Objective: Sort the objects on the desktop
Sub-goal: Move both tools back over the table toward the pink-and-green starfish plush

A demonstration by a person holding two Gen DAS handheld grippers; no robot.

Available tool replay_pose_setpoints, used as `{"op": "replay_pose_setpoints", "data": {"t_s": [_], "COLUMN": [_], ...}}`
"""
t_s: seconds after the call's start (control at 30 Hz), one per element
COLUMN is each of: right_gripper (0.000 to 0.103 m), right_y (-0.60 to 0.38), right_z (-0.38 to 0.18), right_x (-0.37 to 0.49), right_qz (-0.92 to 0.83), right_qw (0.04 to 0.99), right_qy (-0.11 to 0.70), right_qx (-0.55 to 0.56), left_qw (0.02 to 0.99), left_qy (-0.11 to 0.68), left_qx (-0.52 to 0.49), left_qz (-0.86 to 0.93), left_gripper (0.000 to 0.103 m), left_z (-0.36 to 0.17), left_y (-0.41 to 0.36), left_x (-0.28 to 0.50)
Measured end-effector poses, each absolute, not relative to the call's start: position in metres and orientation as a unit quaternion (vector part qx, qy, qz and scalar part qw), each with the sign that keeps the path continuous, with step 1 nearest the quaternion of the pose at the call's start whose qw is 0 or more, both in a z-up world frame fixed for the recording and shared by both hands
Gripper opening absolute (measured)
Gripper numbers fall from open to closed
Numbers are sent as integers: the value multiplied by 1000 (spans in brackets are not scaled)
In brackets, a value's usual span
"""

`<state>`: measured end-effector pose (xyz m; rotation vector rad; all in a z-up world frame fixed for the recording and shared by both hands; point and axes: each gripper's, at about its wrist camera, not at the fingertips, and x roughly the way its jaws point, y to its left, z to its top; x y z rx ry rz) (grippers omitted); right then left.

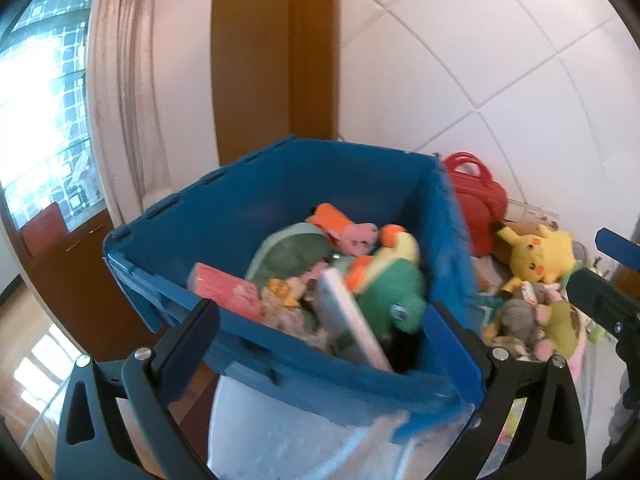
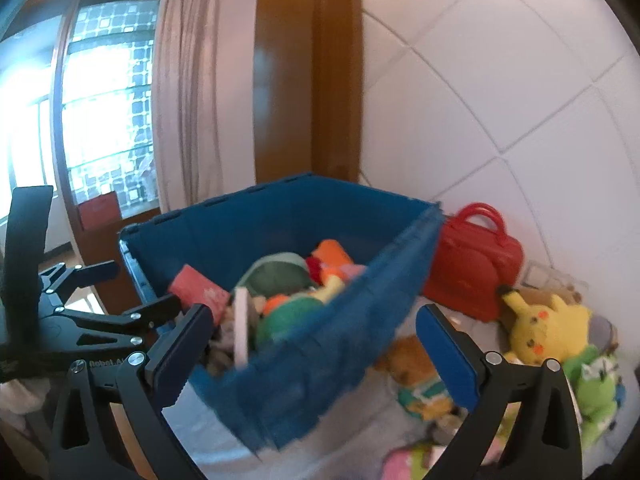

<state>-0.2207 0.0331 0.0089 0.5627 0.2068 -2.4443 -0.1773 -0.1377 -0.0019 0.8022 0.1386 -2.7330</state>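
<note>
A blue crate (image 1: 248,208) (image 2: 280,220) stands on the table and holds several plush toys, a pink box (image 1: 228,294) and a white flat box (image 1: 352,320). My left gripper (image 1: 320,332) is open and empty, just in front of the crate's near wall. My right gripper (image 2: 312,344) is open and empty, in front of the crate's right corner. A yellow plush (image 1: 536,252) (image 2: 548,328) lies right of the crate among other toys. A brown plush (image 2: 412,364) lies by the right gripper's right finger.
A red handbag (image 1: 480,196) (image 2: 472,264) stands behind the toys against the white tiled wall. A green plush (image 2: 596,384) lies at the far right. The left gripper shows in the right wrist view (image 2: 80,300). A window and curtain are at the left.
</note>
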Motion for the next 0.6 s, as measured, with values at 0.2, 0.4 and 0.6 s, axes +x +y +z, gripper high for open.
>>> {"op": "replay_pose_setpoints", "data": {"t_s": [0.2, 0.4, 0.6], "right_gripper": [103, 103, 103], "right_y": [114, 188, 254], "right_z": [2, -10, -30], "right_x": [-196, -170, -149], "right_qz": [-934, -940, -947], "right_qw": [275, 245, 198], "right_qy": [58, 45, 37], "right_qx": [221, 232, 249], "left_qw": [120, 98, 75], "left_qy": [43, 36, 27], "left_qx": [277, 288, 308], "left_qz": [-952, -952, -948], "left_gripper": [103, 103, 103], "left_z": [-4, -17, -38], "left_y": [-68, -6, 43], "left_x": [-158, -138, -127]}}
